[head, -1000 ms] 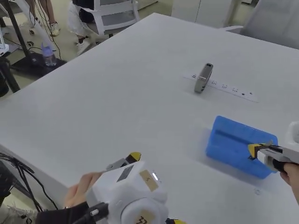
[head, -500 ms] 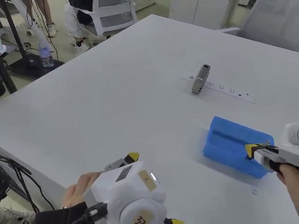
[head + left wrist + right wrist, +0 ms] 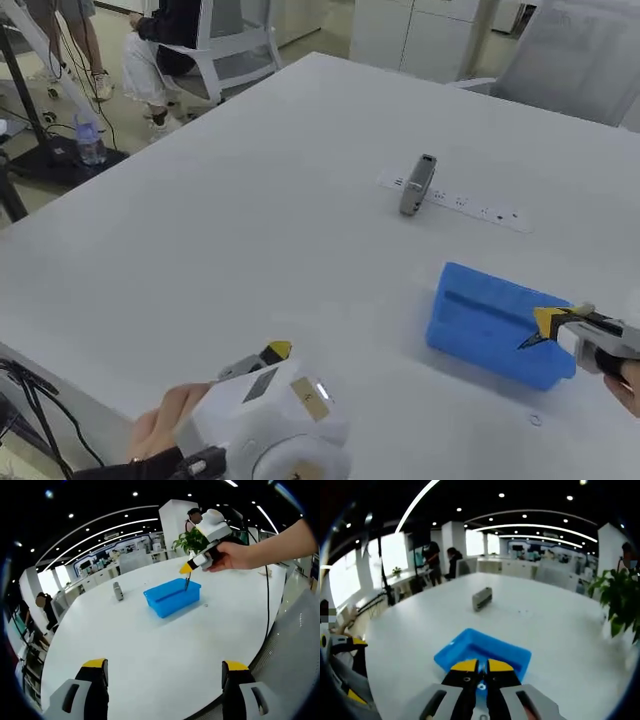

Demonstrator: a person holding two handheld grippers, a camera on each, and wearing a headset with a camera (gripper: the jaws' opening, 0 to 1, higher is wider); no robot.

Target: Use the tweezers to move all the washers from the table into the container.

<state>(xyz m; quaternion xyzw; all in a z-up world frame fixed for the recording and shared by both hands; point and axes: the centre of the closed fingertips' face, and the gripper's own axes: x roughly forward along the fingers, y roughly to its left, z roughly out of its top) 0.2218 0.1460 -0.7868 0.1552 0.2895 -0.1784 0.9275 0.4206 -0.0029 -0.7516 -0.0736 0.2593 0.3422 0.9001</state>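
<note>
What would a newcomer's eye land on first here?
The bright blue container stands out on the white table. The right gripper, shut on tweezers, hangs over its right end in the head view, tweezers pointing down. The left gripper is open, low by the table's near edge.

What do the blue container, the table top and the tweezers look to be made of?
Blue container: likely moulded plastic, going by the uniform saturated blue, matte surface and rounded rim. Table top: smooth white laminate or coated board, with a slight sheen and no grain; which one is open. Tweezers, held in the right gripper: thin and dark, probably metal, but too small to be sure.
</note>
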